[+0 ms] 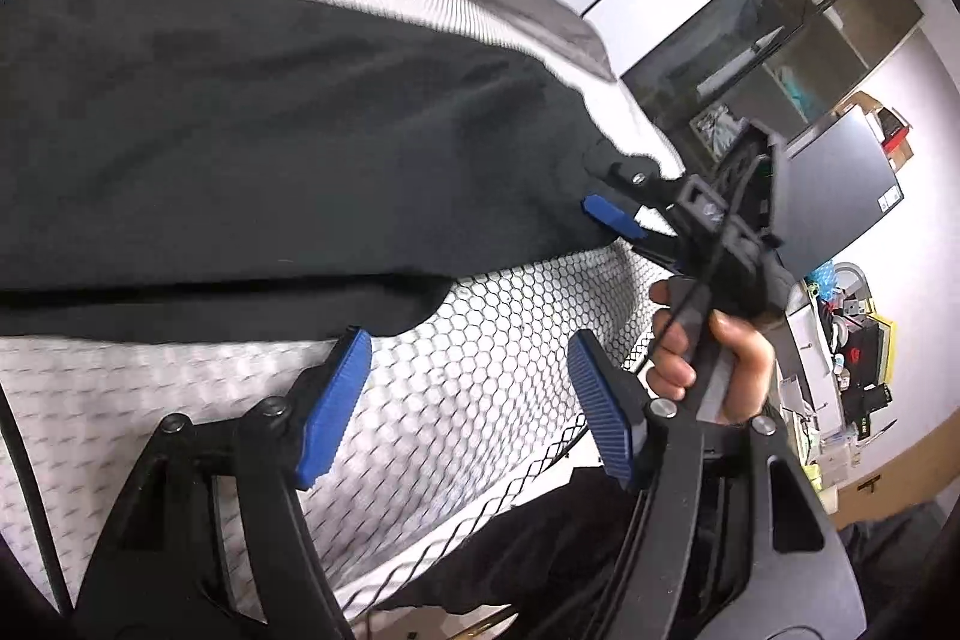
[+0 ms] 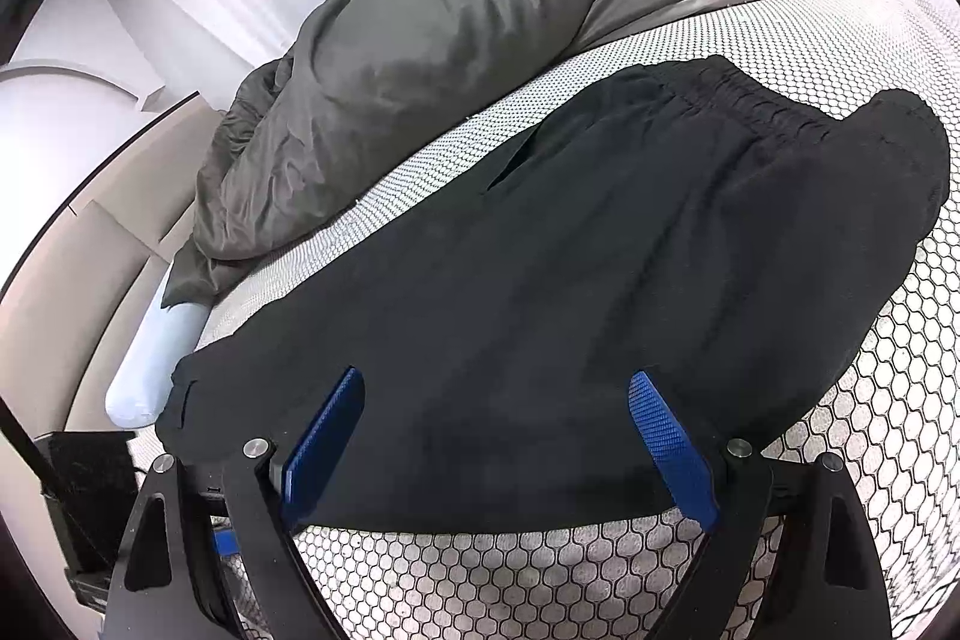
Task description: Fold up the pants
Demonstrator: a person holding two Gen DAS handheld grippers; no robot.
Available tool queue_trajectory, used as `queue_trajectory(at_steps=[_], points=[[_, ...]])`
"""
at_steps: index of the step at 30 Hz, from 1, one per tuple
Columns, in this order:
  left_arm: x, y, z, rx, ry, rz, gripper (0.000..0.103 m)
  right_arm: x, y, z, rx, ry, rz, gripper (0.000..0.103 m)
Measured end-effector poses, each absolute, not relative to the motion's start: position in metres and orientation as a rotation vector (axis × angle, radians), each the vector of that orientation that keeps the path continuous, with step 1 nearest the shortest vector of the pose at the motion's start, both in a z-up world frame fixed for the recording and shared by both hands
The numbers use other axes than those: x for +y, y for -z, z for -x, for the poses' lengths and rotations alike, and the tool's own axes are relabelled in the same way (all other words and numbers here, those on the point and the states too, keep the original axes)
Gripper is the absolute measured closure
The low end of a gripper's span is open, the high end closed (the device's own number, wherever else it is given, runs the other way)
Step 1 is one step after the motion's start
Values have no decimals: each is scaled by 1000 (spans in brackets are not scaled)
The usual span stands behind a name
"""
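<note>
Black pants (image 2: 600, 280) lie flat on a honeycomb-patterned mattress (image 2: 870, 430), with the elastic waistband (image 2: 756, 106) at the far right. My right gripper (image 2: 498, 379) is open, its blue pads low over the near edge of the cloth, which passes between them. In the left wrist view the pants (image 1: 270, 148) fill the upper left. My left gripper (image 1: 469, 340) is open over bare mattress (image 1: 510, 292), just short of the pants' hem. That view also shows the right gripper (image 1: 609, 190) at the pants' right end, held by a hand (image 1: 720, 358).
A crumpled grey duvet (image 2: 420, 70) lies behind the pants, with a pale blue bolster (image 2: 150, 370) at the bed's left edge. Beyond the bed's right side are a dark monitor (image 1: 834, 196), a cluttered desk (image 1: 840, 340) and a glass-fronted cabinet (image 1: 780, 40).
</note>
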State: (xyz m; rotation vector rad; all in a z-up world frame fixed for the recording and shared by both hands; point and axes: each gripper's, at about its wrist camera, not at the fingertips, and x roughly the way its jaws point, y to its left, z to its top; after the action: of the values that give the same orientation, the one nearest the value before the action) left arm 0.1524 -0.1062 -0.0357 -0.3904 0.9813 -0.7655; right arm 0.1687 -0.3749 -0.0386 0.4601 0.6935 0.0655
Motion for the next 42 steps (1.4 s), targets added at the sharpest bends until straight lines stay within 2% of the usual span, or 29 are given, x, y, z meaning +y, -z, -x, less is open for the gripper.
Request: queue_trajectory(at_steps=[5, 6, 11, 12, 13, 14, 20, 23, 27, 31, 35, 37, 39, 41, 42], points=[[-75, 14, -155, 878, 761, 484, 38, -370, 39, -172, 696, -63, -452, 11], [-72, 12, -163, 862, 747, 520, 35, -369, 39, -173, 697, -64, -448, 11], [-85, 37, -205, 932, 590, 516, 34, -356, 42, -178, 710, -66, -394, 11], [-89, 51, -211, 993, 529, 481, 39, -354, 43, -179, 713, -67, -377, 11], [-93, 61, -213, 1033, 489, 439, 52, -351, 43, -179, 716, -69, -362, 11], [-95, 61, -209, 1016, 479, 389, 54, -349, 43, -178, 720, -76, -345, 11], [-104, 51, -175, 1007, 479, 169, 53, -351, 45, -175, 746, -51, -316, 11], [-99, 43, -168, 990, 477, 197, 53, -357, 42, -171, 728, -20, -310, 11], [-96, 28, -174, 952, 481, 285, 49, -373, 26, -155, 656, 55, -295, 20], [-106, 39, -190, 1001, 421, 273, 48, -420, 17, -127, 539, 122, -461, 20], [-116, 49, -189, 1000, 421, 193, 47, -471, 36, -117, 545, 203, -673, 21], [-113, 50, -185, 995, 427, 181, 48, -484, 43, -120, 543, 197, -726, 33], [-112, 51, -183, 994, 430, 186, 48, -492, 45, -127, 523, 187, -761, 37], [-111, 52, -183, 994, 433, 191, 48, -498, 47, -137, 527, 192, -786, 54], [-110, 52, -183, 993, 434, 191, 48, -500, 48, -139, 529, 200, -802, 72]])
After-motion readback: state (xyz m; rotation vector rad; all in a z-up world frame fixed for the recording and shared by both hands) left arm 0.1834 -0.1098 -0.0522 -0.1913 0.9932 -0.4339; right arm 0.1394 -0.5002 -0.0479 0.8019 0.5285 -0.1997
